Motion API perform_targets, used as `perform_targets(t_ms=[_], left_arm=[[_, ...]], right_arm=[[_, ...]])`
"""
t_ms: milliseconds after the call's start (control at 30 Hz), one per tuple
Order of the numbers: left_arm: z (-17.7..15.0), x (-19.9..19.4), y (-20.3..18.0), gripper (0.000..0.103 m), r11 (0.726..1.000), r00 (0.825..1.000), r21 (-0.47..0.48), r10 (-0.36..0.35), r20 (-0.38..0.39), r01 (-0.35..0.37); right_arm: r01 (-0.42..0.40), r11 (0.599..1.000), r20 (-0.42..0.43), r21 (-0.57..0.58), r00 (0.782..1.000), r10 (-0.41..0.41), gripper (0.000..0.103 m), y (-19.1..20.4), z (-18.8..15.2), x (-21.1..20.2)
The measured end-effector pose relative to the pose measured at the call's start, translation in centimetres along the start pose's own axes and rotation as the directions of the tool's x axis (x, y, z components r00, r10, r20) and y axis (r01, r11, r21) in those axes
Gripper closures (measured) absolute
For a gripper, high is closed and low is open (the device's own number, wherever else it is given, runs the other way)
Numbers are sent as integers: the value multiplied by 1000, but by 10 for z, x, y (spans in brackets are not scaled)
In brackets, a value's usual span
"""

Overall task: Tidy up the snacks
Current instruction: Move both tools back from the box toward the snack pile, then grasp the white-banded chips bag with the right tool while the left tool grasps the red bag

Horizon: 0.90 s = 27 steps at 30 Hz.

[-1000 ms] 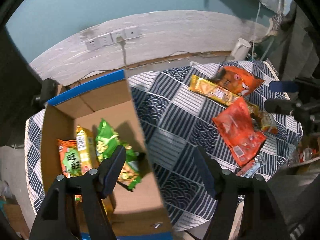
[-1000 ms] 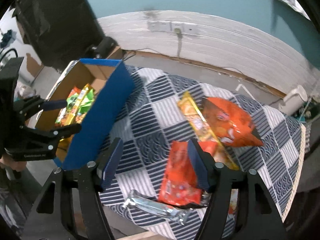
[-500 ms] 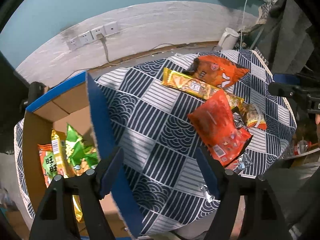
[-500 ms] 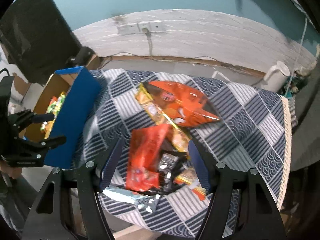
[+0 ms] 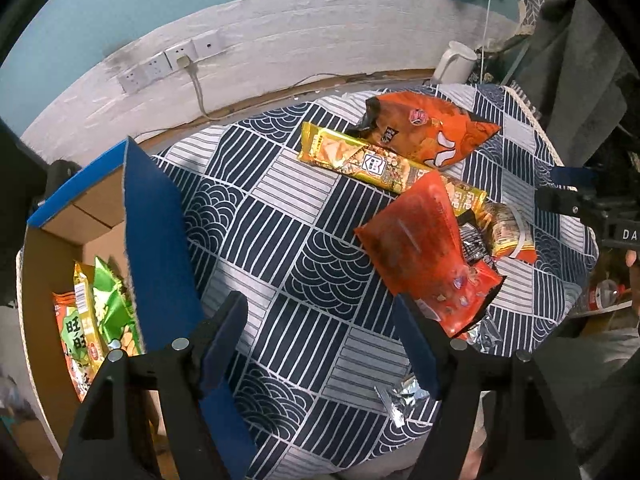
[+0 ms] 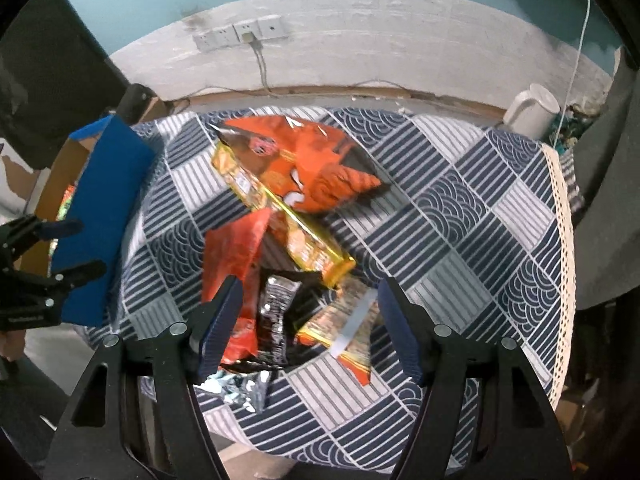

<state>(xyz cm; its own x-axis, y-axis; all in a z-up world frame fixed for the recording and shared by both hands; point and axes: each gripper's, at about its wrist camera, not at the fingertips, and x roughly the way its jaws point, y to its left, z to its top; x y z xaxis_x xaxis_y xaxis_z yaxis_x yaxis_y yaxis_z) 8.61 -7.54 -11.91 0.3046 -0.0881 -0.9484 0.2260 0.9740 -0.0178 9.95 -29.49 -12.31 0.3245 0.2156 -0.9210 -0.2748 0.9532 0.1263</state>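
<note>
Several snacks already stand in the cardboard box [image 5: 100,236]; from the left wrist, the left gripper [image 5: 320,344] hangs wide and empty over the tablecloth [image 5: 280,216] just right of the box, with the red packet [image 5: 424,252] further right.

From the right wrist, the right gripper [image 6: 310,320] is spread, gripping nothing, above the black packet [image 6: 276,316], well right of the box [image 6: 100,200]. A pick-up seems under way; next it should lower and close.
</note>
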Motion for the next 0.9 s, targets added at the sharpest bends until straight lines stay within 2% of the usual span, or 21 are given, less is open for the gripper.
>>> perform_targets(t_ms=[233,567,900], left_arm=[[3,21,-6,27,999,998,-20,-29,-48,28],[4,52,-21,27,999,995,14,-28,-94,29],[8,68,-31,27,999,990,7,-50,-131,51]], right_arm=[[28,999,-55,27,998,-26,32,-13,-8,28],[50,995,-147,89,988,-37,32,-31,-19,68],[67,993,-195,93,980,-48,32,-37,-27,87]])
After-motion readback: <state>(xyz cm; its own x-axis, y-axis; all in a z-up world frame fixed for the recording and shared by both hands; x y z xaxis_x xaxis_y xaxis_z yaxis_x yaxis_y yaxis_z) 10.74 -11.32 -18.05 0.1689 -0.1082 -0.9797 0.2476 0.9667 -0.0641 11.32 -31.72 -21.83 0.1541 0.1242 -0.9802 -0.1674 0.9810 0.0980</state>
